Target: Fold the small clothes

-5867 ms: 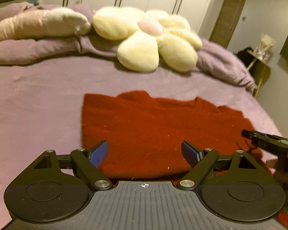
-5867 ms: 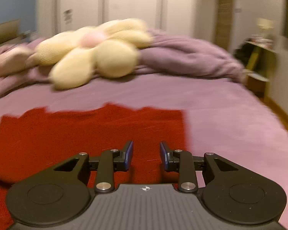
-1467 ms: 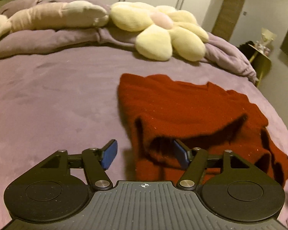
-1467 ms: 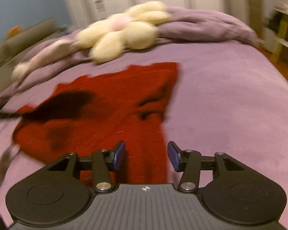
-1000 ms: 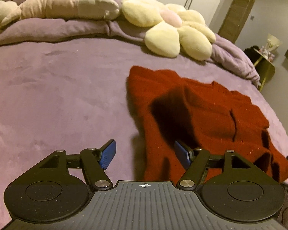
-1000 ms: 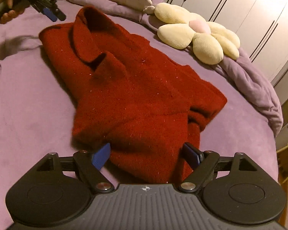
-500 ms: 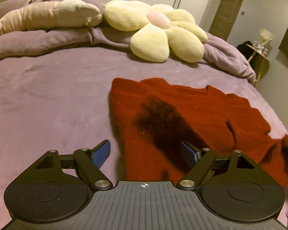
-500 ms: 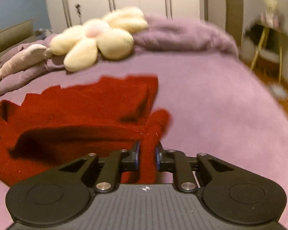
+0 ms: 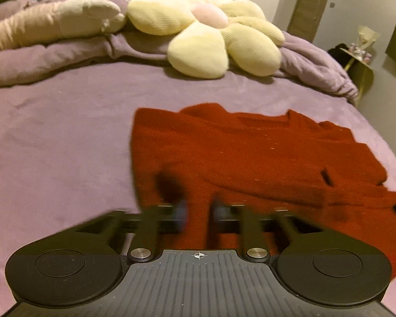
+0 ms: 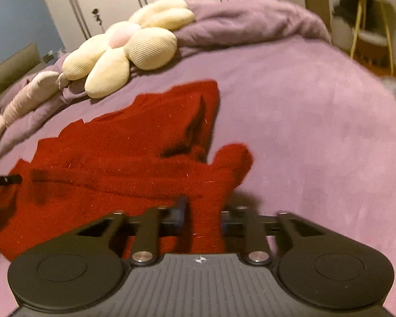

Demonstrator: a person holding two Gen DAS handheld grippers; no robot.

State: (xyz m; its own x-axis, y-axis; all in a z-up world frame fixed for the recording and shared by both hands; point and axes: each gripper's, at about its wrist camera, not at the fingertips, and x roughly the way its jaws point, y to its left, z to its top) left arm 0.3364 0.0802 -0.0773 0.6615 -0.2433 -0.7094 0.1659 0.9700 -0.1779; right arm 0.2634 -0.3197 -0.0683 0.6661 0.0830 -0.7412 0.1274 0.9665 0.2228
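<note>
Right wrist view: right gripper [image 10: 202, 215] and left gripper [image 9: 198, 212] each pinch the red sweater [image 10: 124, 158].

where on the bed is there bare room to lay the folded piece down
Bare purple bedspread lies left of the red sweater, up to the rumpled duvet. Another bare stretch lies right of it. Crowded: the head end, with the flower pillow and long plush.

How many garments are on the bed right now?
1: a red sweater lies rumpled on the purple bed, near edge between the fingers of the left gripper and right gripper. Anything beneath its folds is hidden.
</note>
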